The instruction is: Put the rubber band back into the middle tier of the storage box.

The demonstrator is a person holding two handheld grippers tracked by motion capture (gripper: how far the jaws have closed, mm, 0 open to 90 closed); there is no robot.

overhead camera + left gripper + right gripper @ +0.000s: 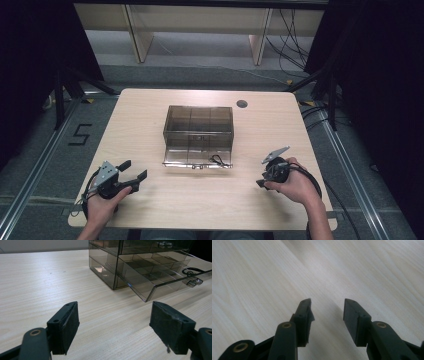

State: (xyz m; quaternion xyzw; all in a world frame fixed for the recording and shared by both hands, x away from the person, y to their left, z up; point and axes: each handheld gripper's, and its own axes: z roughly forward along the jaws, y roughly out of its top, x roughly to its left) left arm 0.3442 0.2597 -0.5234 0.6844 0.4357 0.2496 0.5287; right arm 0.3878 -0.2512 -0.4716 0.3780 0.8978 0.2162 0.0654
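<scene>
Two hand-held grippers are recorded near the front edge of the pale wooden table (150,200): left gripper (136,171) jaws wide apart, right gripper (263,175) jaws partly apart, both empty. Smoky transparent plastic drawer box (199,125) is placed centrally, lower drawer (197,155) pulled toward the front edge, between both grippers, about equally near.

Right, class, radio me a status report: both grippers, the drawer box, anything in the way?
Left gripper open, empty. Right gripper open, empty, over bare table. Drawer box mid-table, bottom drawer pulled out. Nothing in the way.
</scene>
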